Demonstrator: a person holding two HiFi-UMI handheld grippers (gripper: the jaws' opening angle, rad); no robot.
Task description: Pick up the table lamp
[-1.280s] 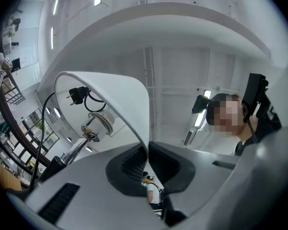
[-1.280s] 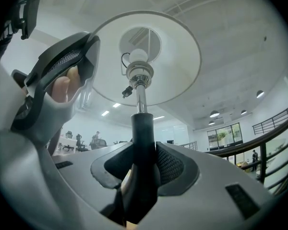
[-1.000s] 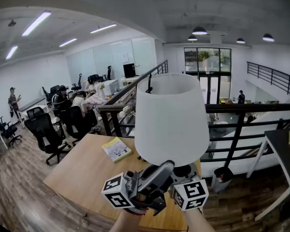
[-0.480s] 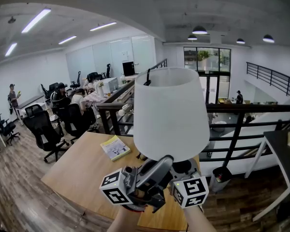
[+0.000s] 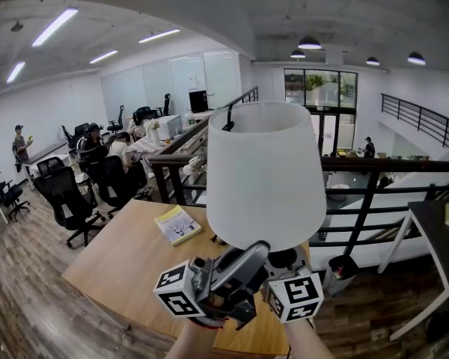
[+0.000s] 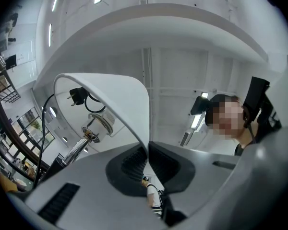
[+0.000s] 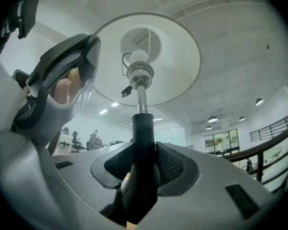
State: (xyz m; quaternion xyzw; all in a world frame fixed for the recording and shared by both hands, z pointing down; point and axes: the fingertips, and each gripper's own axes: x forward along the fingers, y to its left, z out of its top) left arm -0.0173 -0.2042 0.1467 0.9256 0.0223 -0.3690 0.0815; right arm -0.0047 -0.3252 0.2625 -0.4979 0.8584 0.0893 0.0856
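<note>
Wooden table (image 5: 120,264) filled the lower left of the head view, where we looked down on its bare top. Behind it ran a dark railing (image 5: 359,172), and beyond that lay an office floor with black chairs (image 5: 67,200). Over the table's near right part we held the table lamp (image 5: 263,178) upright between both tools. Its white lampshade (image 6: 120,99) stood in front of the railing and covered the middle of the head view. The lamp's foot was hidden behind the grippers, so we could not tell whether it touched the table. The left gripper (image 6: 148,153) was clenched on the lower rim of the lampshade, with the thin wall pinched between its dark pads. The right gripper (image 7: 144,164) grasped the black stem (image 7: 143,133), one pad pressed to either side of it. Above that grip a chrome tube (image 7: 140,102) rose to the socket and the bulb (image 7: 139,56) inside the lampshade. The two marker cubes, left (image 5: 178,294) and right (image 5: 295,298), sat side by side at the bottom of the head view. A yellow booklet (image 5: 177,224) lay flat on the table, left of the lamp and apart from it. A black plug (image 6: 77,96) on its cord hung near the lampshade's upper rim.
</note>
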